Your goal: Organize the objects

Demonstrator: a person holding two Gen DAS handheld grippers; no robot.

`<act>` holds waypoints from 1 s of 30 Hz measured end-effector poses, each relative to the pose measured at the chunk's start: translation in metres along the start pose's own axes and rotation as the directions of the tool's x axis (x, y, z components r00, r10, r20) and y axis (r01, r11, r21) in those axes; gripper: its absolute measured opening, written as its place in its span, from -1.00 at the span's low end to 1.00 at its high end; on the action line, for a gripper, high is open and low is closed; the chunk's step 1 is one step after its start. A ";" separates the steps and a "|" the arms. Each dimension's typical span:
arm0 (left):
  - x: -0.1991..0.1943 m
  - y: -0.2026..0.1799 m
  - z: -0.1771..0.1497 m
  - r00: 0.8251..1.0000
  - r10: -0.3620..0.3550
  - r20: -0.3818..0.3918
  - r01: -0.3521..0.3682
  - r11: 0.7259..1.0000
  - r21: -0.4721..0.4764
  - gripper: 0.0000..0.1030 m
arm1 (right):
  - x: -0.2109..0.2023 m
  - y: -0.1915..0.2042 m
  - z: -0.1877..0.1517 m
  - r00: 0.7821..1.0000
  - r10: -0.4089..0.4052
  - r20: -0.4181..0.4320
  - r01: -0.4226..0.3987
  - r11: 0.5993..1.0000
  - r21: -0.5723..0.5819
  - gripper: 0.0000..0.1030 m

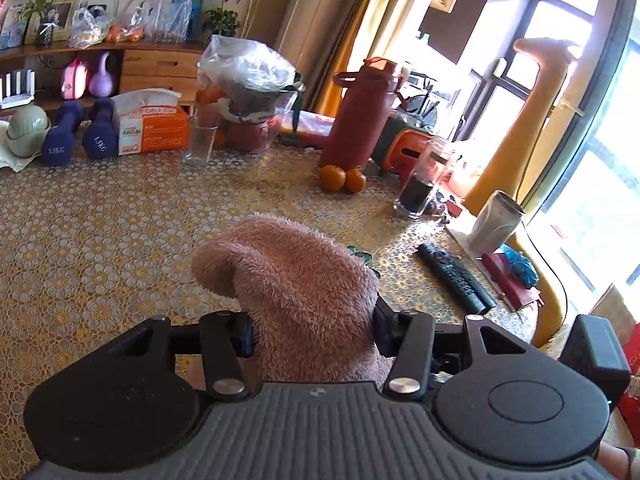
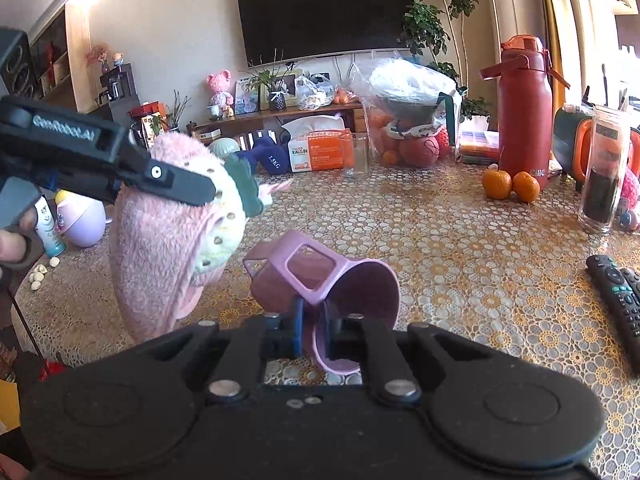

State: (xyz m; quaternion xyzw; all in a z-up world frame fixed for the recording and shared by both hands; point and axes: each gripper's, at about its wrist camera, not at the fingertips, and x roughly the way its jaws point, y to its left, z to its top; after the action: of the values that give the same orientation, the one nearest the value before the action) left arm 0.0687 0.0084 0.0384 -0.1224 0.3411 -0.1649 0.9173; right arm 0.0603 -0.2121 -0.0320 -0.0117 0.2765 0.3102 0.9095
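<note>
- The left hand-held gripper (image 1: 314, 332) is closed on a fluffy pink towel (image 1: 296, 280). The towel sits right between its two fingers and fills the gap.
- From the left camera, the towel sticks up and forward from the fingers, above the surface (image 1: 100, 248) with the yellow flower pattern.
- From the right camera, the same left hand-held gripper (image 2: 192, 188) comes in from the left side, and the pink towel (image 2: 156, 256) hangs down from it. A pale yellow patch with dots and a green bit show on the towel near the finger tip.
- The bottom of the towel is close to the surface (image 2: 460, 264), but I cannot tell if it touches.
- The right hand-held gripper (image 2: 314, 336) is closed on a purple cup (image 2: 328, 284). Its fingers pinch the rim of the cup, one finger outside and one inside.
- The cup is tipped on its side. Its open mouth points toward the camera and its handle is on top.
- The cup is just to the right of the hanging towel, very near it.
- Two oranges (image 2: 510, 186) lie next to a tall red bottle (image 2: 524, 112) farther back on the right.
- A black remote (image 2: 618, 296) lies at the right edge of the surface, well apart from the cup.
- An orange tissue box (image 2: 320, 152) and a clear glass (image 2: 358, 156) stand at the back.
</note>
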 end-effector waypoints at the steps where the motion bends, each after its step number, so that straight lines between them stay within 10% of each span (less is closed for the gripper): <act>1: 0.000 -0.009 0.000 1.000 -0.012 0.001 0.012 1.000 0.026 0.01 | 0.000 0.001 0.000 1.000 -0.001 0.000 0.001 1.000 -0.003 -0.84; 8: 0.022 -0.055 -0.014 0.997 0.073 0.012 -0.073 0.961 0.268 0.01 | -0.001 0.013 0.005 1.000 0.016 0.002 -0.016 0.999 -0.036 -0.87; 23: 0.018 -0.006 -0.006 0.999 0.051 -0.009 -0.050 0.996 0.070 0.03 | 0.003 0.012 0.003 1.000 0.019 -0.003 -0.019 0.999 -0.039 -0.87; 30: 0.016 0.004 -0.004 0.989 0.146 0.003 -0.146 0.987 0.068 0.01 | 0.003 0.011 0.001 1.000 0.008 -0.012 -0.008 1.000 -0.029 -0.87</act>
State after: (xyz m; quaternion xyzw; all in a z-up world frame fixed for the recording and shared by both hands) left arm 0.0784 0.0058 0.0244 -0.0656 0.3443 -0.1089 0.9302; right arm 0.0565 -0.2019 -0.0309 -0.0255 0.2773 0.3178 0.9064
